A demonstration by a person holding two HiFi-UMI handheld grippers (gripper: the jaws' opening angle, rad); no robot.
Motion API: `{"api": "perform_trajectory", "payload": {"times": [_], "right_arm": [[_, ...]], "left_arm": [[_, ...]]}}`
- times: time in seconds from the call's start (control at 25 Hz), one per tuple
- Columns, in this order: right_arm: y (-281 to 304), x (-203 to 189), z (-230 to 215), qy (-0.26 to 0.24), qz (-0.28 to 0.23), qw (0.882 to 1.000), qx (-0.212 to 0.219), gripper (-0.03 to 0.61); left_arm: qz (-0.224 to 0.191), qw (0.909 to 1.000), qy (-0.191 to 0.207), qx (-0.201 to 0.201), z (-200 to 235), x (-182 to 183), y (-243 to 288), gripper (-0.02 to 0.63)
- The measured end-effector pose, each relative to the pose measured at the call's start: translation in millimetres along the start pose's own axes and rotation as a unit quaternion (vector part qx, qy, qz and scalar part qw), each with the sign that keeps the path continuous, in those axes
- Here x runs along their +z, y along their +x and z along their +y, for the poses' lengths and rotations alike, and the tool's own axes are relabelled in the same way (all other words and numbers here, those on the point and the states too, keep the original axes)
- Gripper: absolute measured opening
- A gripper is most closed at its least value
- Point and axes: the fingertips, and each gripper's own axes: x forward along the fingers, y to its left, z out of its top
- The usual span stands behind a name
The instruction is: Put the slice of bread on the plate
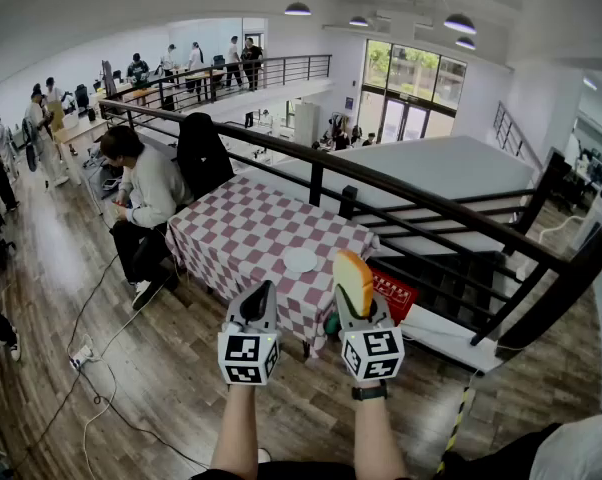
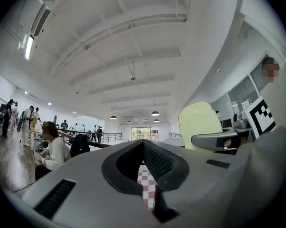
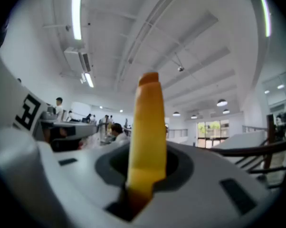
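Note:
My right gripper is shut on the slice of bread, which stands upright on its edge with a yellow-orange crust. In the right gripper view the bread rises edge-on from between the jaws of the right gripper. The left gripper view shows its pale face off to the right. My left gripper is beside it, jaws together and holding nothing. The white plate lies near the front edge of the red-and-white checked table, just beyond both grippers.
A person sits at the table's left end beside a black chair. A black railing runs behind the table, with stairs beyond. A red sign leans at the table's right. Cables trail over the wooden floor.

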Motion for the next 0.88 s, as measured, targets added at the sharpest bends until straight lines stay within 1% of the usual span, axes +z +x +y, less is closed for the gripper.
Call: {"api": "perform_trajectory", "payload": {"times": [0.12, 0.28, 0.48, 0.56, 0.68, 0.76, 0.84, 0.88], "right_arm": [[8.9, -2.5, 12.0, -0.003, 0.006, 1.0, 0.003, 0.098], [25.2, -3.0, 36.9, -0.016, 0.01, 1.0, 0.002, 0.098], [49.7, -10.1, 62.4, -0.014, 0.0, 1.0, -0.023, 0.098], [61.6, -13.1, 75.4, -0.004, 0.0, 1.0, -0.031, 0.098], [72.5, -15.9, 97.7, 0.021, 0.004, 1.0, -0.017, 0.098], [71.5, -13.9, 100.7, 0.02, 0.004, 1.0, -0.008, 0.098], [73.2, -11.6, 99.5, 0.012, 0.007, 1.0, -0.008, 0.098], [79.7, -11.9, 102.0, 0.013, 0.012, 1.0, -0.009, 0.1]], "left_arm": [[0.004, 0.9999, 0.001, -0.01, 3.0, -4.4, 1.5, 0.015], [0.005, 0.9996, -0.015, -0.024, 15.7, -12.8, 0.2, 0.015], [0.02, 0.9995, -0.018, -0.017, 48.4, -28.9, 1.0, 0.015], [0.024, 0.9993, -0.015, -0.023, 63.4, -33.8, -0.8, 0.015], [0.016, 0.9983, -0.034, -0.044, 75.0, -35.9, -8.9, 0.016], [0.01, 0.9975, -0.044, -0.055, 68.1, -33.8, -11.3, 0.015], [0.014, 0.9975, -0.041, -0.056, 65.1, -35.6, -8.3, 0.015], [0.02, 0.9978, -0.032, -0.055, 70.9, -38.5, -4.7, 0.017]]}}
